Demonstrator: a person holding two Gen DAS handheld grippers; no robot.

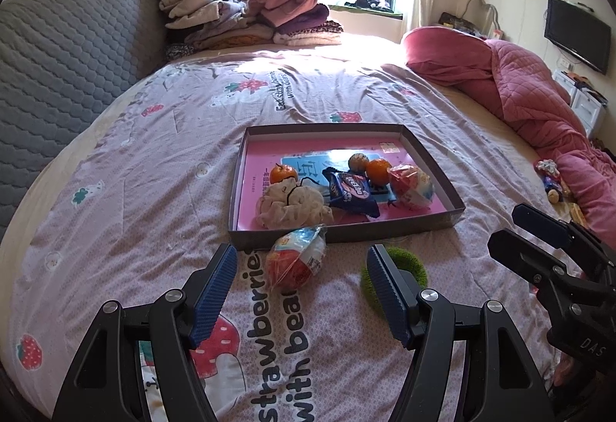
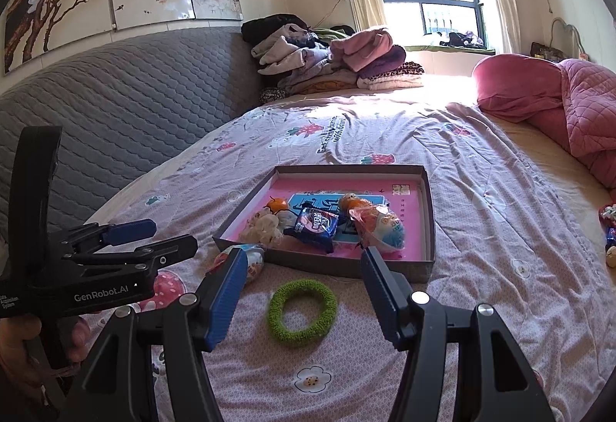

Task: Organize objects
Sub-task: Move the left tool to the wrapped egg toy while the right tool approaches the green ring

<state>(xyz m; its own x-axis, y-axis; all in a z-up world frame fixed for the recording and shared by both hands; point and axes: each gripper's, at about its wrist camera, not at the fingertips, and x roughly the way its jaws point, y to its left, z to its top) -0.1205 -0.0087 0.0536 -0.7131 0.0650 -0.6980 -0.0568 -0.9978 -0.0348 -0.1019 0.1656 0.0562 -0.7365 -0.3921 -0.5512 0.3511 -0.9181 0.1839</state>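
Note:
A shallow grey box (image 1: 431, 221) with a pink floor lies on the bed; it also shows in the right wrist view (image 2: 423, 268). In it are oranges (image 1: 283, 173), a cream scrunchie (image 1: 292, 204), a blue snack packet (image 1: 352, 193) and a wrapped toy egg (image 1: 412, 183). Another wrapped toy egg (image 1: 294, 262) lies just in front of the box, between the fingers of my open left gripper (image 1: 298, 291). A green scrunchie (image 2: 302, 310) lies flat between the fingers of my open right gripper (image 2: 304, 298).
Folded clothes (image 1: 250, 17) are piled at the head of the bed. A pink quilt (image 1: 531, 91) lies along the right side, with small toys (image 1: 552, 179) beside it. A grey padded headboard (image 1: 65, 60) stands at the left.

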